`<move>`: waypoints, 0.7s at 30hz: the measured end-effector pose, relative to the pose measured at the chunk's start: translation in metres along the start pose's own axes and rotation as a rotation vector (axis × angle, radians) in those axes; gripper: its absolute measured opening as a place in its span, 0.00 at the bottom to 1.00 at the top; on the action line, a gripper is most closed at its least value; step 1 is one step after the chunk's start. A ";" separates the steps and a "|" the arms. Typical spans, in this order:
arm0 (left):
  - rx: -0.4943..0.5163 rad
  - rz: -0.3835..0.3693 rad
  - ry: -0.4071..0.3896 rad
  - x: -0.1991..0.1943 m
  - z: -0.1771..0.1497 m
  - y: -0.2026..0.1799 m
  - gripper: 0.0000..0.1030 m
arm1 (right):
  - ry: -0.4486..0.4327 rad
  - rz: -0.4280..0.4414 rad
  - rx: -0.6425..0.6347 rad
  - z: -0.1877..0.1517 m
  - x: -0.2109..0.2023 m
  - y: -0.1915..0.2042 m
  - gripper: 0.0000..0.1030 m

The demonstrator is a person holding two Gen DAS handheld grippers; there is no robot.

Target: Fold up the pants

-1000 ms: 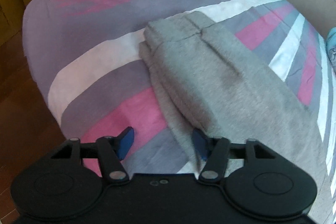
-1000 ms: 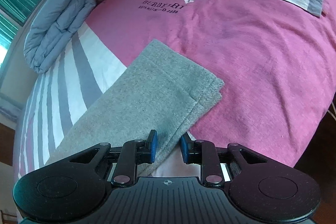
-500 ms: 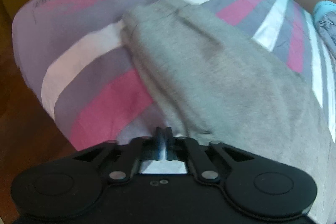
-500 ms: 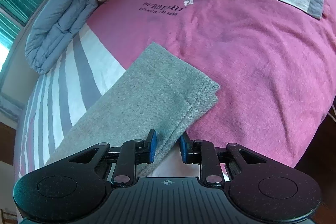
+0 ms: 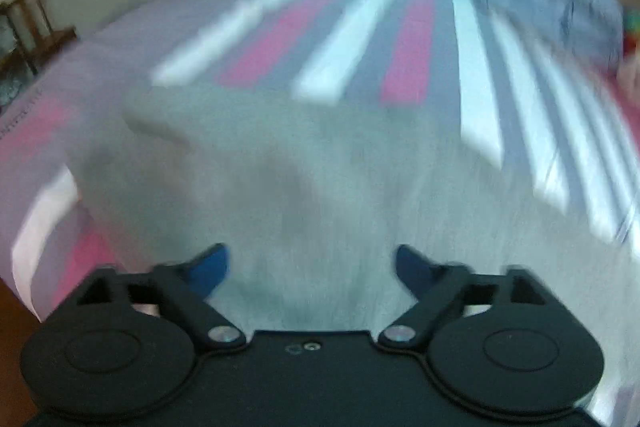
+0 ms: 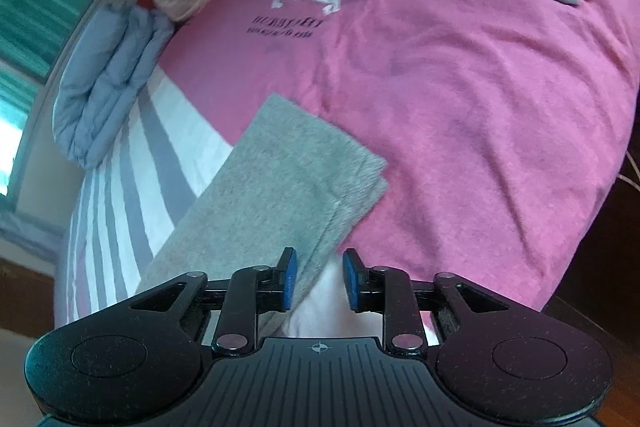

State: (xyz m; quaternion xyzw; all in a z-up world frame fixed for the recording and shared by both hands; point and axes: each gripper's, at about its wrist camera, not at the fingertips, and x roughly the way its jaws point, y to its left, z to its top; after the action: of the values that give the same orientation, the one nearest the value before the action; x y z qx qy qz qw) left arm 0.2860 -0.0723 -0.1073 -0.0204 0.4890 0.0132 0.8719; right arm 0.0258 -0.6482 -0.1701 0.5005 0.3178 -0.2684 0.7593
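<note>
Pants (image 6: 272, 195), grey, lie folded lengthwise on the bed (image 6: 480, 115), across its striped and pink cover. Left gripper (image 5: 312, 267): jaws have just been opening and stand wide apart above the grey cloth, not pressing on it; this view is blurred. Right gripper (image 6: 318, 279): jaws have just been opening and stand apart at the near edge of the leg end, with the cloth edge between them but unclamped. Blue quilted bundle (image 6: 104, 83) lies near the bed's far left side

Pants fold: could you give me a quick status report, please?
Left claw just opened, empty above the pants. Right claw opening, pant-leg edge between its pads, not pinched. Nothing in the way.
</note>
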 end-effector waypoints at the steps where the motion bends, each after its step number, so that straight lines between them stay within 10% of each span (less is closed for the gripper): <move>1: -0.011 -0.021 0.048 0.011 -0.005 0.001 0.49 | -0.006 -0.004 -0.001 0.001 0.000 0.000 0.36; 12: 0.055 0.028 0.031 0.018 -0.025 -0.009 0.47 | -0.114 -0.029 -0.215 -0.004 -0.010 0.033 0.19; 21: 0.074 0.046 0.021 0.023 -0.027 -0.011 0.49 | -0.015 0.055 -0.090 0.003 0.016 0.017 0.11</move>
State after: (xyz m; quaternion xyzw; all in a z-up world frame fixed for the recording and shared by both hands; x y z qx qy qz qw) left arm 0.2760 -0.0844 -0.1409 0.0232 0.4987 0.0150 0.8664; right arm 0.0494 -0.6463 -0.1710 0.4726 0.3098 -0.2365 0.7904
